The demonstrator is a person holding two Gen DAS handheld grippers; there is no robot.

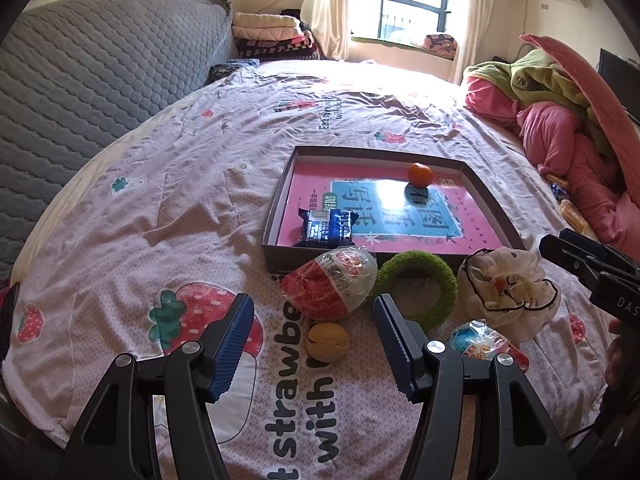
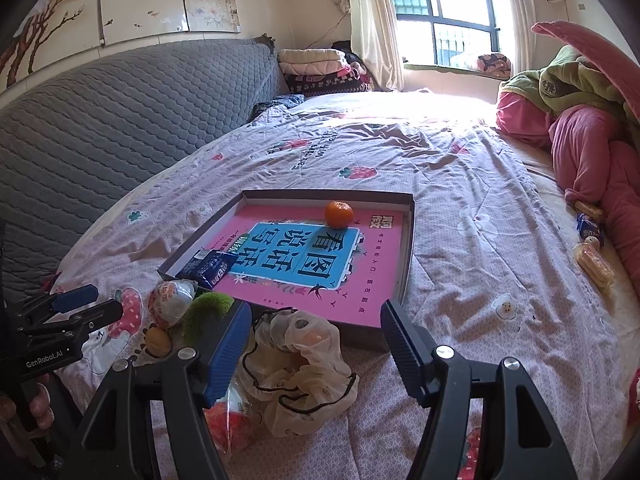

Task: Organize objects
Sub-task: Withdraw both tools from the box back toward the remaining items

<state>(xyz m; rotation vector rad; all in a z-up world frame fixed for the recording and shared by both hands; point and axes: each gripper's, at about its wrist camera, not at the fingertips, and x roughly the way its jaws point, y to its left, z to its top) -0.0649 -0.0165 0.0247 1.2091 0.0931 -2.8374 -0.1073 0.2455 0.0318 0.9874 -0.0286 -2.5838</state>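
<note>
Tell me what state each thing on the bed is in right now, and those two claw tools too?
Box: open, no lid.
Tangerine: inside the box.
Blue snack pack: sealed, in the box.
Toy egg: wrapped, outside.
Sheer scrunchie: crumpled, outside.
Left gripper: open, empty.
Right gripper: open, empty.

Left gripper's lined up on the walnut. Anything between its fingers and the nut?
Nothing visible. The walnut lies bare on the sheet between and just ahead of the open left gripper. The wrapped egg toy sits just beyond it, toward the tray.
</note>
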